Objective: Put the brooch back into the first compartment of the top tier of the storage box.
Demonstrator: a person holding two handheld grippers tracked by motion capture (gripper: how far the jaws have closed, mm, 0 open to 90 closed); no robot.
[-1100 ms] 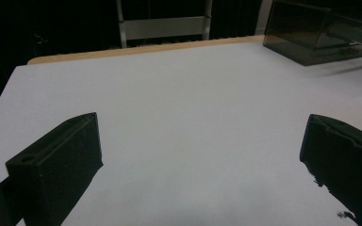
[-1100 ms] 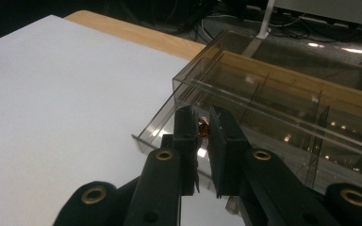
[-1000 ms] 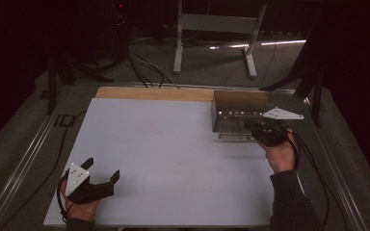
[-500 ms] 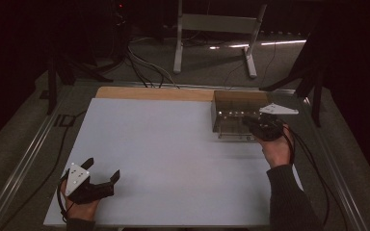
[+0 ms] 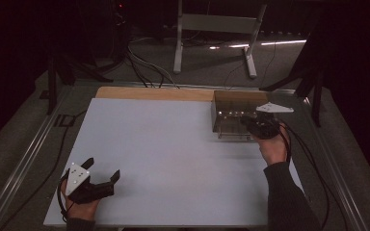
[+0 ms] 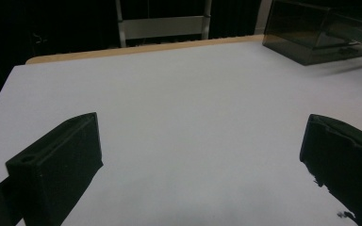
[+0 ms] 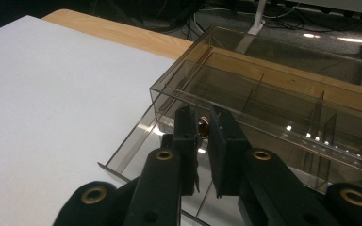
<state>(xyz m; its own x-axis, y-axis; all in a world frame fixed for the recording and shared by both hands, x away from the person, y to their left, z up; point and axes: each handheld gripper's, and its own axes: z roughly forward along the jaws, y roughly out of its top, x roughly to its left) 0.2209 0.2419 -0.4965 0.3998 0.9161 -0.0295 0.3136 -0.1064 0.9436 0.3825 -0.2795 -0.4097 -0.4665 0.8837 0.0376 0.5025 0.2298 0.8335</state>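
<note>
A smoky clear plastic box with inner dividers stands at the table's far right, its drawer pulled out toward me. My right gripper hangs over that drawer, jaws almost together on a small brownish object at their tips; I cannot tell what the object is. My left gripper rests low near the front left of the white table, jaws wide apart with nothing between them. The box also appears far off in the left gripper view.
A bare wooden strip runs along the table's far edge. Behind it stand a metal frame and floor cables. A metal rail borders the left side. The white surface between the two grippers is flat and wide.
The right gripper has shifted a little farther away, toward the box, over the drawer. The left gripper has stayed in place, open.
</note>
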